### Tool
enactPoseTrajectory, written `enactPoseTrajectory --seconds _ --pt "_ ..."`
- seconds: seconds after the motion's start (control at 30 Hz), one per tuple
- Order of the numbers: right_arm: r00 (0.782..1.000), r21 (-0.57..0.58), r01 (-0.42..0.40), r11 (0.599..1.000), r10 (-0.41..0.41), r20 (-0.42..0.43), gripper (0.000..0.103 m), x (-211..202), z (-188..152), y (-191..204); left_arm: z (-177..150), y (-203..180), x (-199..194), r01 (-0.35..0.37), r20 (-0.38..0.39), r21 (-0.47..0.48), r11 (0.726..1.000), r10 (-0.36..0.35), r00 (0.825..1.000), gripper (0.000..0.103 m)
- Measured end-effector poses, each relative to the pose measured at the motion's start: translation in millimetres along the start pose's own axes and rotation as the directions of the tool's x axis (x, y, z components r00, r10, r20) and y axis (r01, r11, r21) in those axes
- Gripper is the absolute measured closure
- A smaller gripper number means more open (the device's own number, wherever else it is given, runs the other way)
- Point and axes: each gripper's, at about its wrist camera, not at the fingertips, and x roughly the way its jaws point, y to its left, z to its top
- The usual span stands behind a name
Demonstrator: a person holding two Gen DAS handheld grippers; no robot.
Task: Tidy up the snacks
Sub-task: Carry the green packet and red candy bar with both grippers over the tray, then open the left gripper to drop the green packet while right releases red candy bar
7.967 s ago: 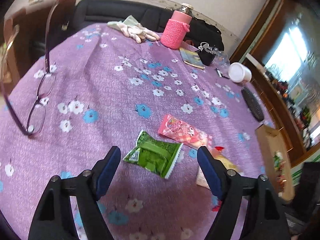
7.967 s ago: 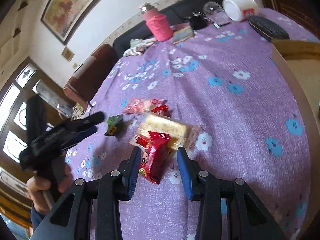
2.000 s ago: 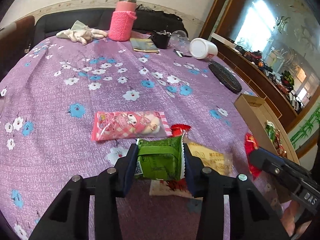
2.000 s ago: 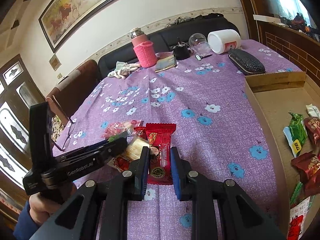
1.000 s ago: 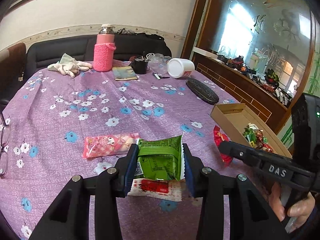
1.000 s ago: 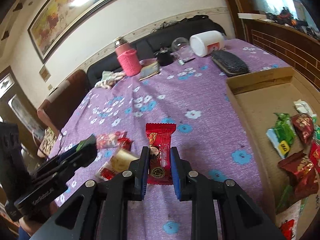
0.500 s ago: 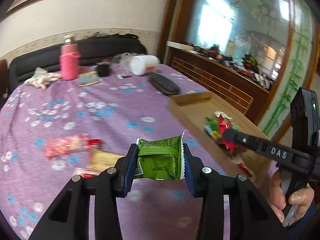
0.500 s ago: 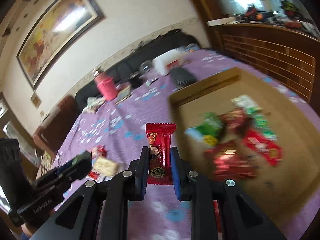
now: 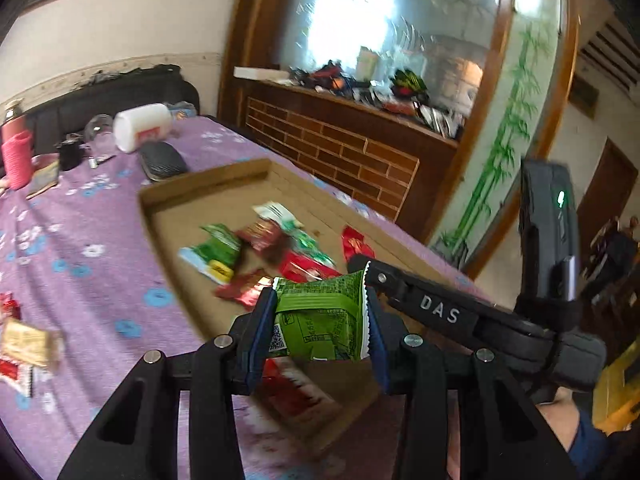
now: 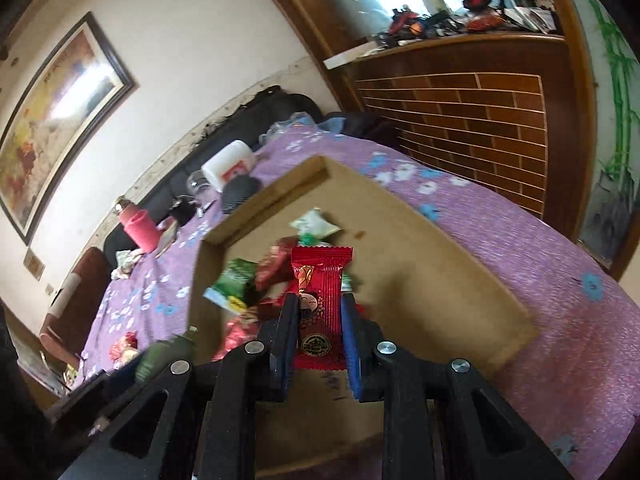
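Beyond your work, a purple tablecloth printed with blue and white flowers (image 9: 84, 276) covered the table. At its far end you had a white plastic jar on its side (image 9: 142, 127), a black textured oval case (image 9: 162, 166) just beside it, and a pink knitted bottle sleeve (image 9: 16, 158). A gilt-framed painting (image 10: 56, 120) hung on the wall.

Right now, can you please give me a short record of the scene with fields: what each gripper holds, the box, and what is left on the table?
left gripper: shut on green snack packet
right gripper: shut on red snack packet
cardboard box: open on top, holds several green and red packets
position: both held packets over the box
purple tablecloth: a few snacks lie outside the box at the left edge
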Motion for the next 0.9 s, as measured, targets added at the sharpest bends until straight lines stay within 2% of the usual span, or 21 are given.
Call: enactPoseTrajectory --seconds 0.1,0.33,0.6,0.9 --pt "1.0 -0.003 0.003 1.0 -0.003 0.012 0.081 -1 2 -3 -1 3 15 -0.013 -0.024 -0.011 1.0 0.012 1.0 0.062" --pt "1.0 -0.022 0.009 1.0 -0.009 0.012 0.081 6 2 4 -9 16 25 -0.024 -0.024 -0.015 1.0 0.023 0.999 0.061" --pt "1.0 -0.026 0.016 1.0 -0.016 0.007 0.081 9 2 5 -13 21 22 0.017 -0.014 -0.049 0.999 -0.017 1.0 0.06" --pt "1.0 -0.022 0.014 1.0 -0.014 0.003 0.08 8 2 4 -13 23 23 0.014 -0.022 -0.057 0.998 -0.015 1.0 0.052"
